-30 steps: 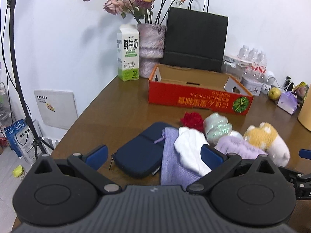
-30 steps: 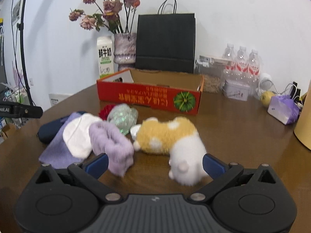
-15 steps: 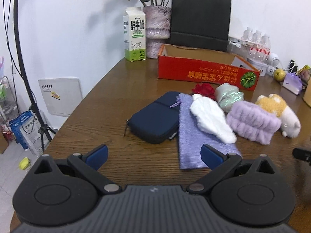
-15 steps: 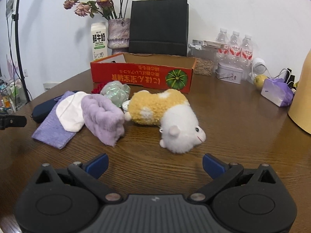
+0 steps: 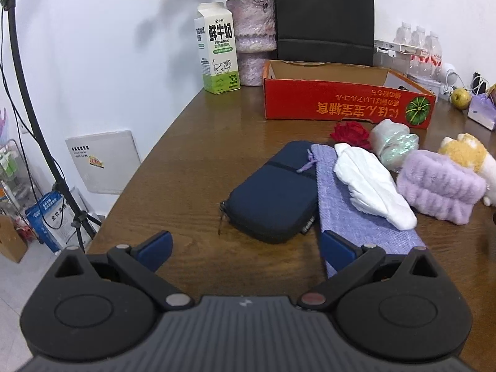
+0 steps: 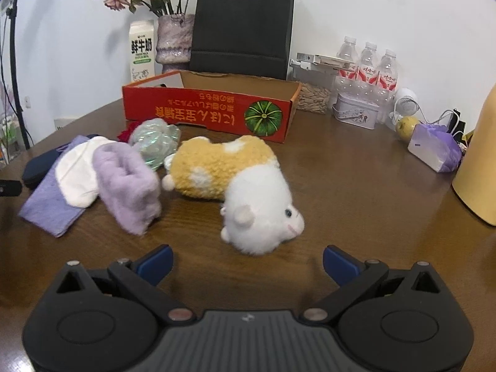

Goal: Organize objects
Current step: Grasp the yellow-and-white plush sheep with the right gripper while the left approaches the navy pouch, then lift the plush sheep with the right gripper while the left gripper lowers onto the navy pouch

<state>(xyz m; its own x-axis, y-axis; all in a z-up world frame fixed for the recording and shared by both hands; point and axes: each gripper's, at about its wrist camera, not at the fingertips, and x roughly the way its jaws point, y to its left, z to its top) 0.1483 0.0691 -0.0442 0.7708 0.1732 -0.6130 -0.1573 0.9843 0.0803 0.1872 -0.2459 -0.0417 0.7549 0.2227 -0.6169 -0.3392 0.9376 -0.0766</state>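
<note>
Loose items lie on the brown table in front of an open red cardboard box (image 5: pixel 344 105) (image 6: pixel 210 114). They are a navy zip case (image 5: pixel 272 192), a lilac pouch (image 5: pixel 356 210), a white cloth (image 5: pixel 372 186), a fluffy purple band (image 5: pixel 440 186) (image 6: pixel 127 179), a shiny green-white bundle (image 5: pixel 393 142), a red flower (image 5: pixel 350 131) and a yellow-white plush hamster (image 6: pixel 235 176). My left gripper (image 5: pixel 245 248) is open and empty just short of the navy case. My right gripper (image 6: pixel 246 260) is open and empty just short of the plush.
Behind the box stand a milk carton (image 5: pixel 217 49), a vase of flowers (image 5: pixel 254 40) and a black paper bag (image 5: pixel 322 18). Water bottles (image 6: pixel 365 68), a tin, an apple (image 6: pixel 406 125) and a purple packet (image 6: pixel 434 148) sit at the right. The table edge curves along the left.
Both grippers have drawn back from the pile, so the items look farther away. The right gripper has since edged closer to the plush. Nothing was picked up.
</note>
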